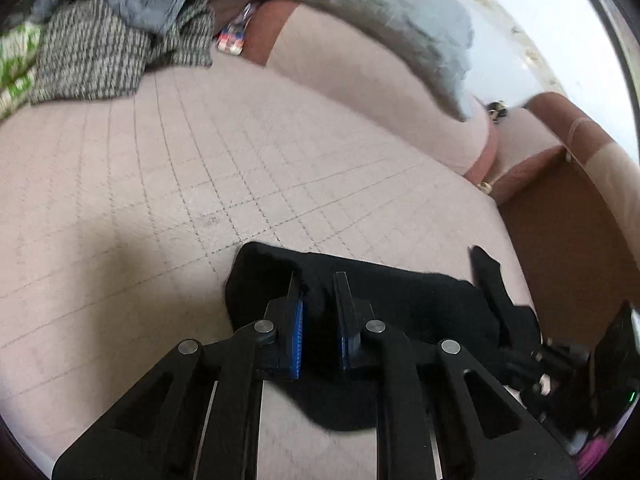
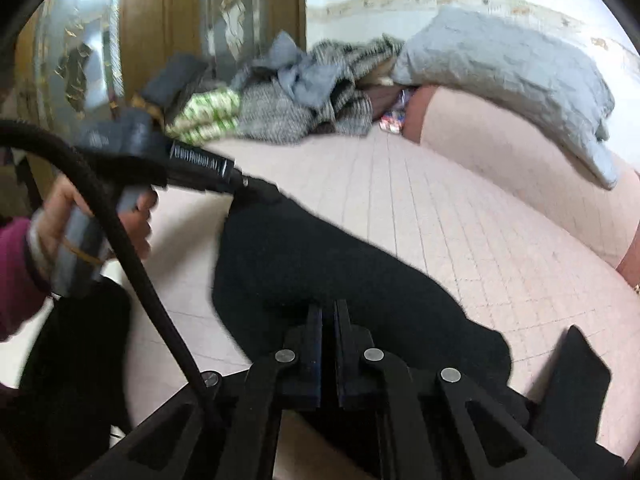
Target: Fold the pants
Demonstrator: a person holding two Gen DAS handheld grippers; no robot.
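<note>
The black pants [image 1: 400, 300] lie bunched on the pink quilted bed cover [image 1: 200, 184]. My left gripper [image 1: 318, 280] is shut on a fold of the pants, with black cloth between its blue pads. In the right wrist view the pants [image 2: 320, 264] stretch from the left gripper [image 2: 236, 178] at upper left down to my right gripper [image 2: 328, 308], which is shut on their near edge. The left gripper is held by a hand in a purple sleeve [image 2: 16, 272]. A loose black strip of the pants [image 2: 572, 392] lies at lower right.
A pile of grey, tweed and green-patterned clothes [image 2: 288, 100] sits at the far end of the bed. A grey quilted blanket [image 2: 520, 80] hangs over the pink backrest [image 1: 380, 76]. A brown bed side [image 1: 560, 248] is at the right. A black cable [image 2: 132, 264] crosses the left.
</note>
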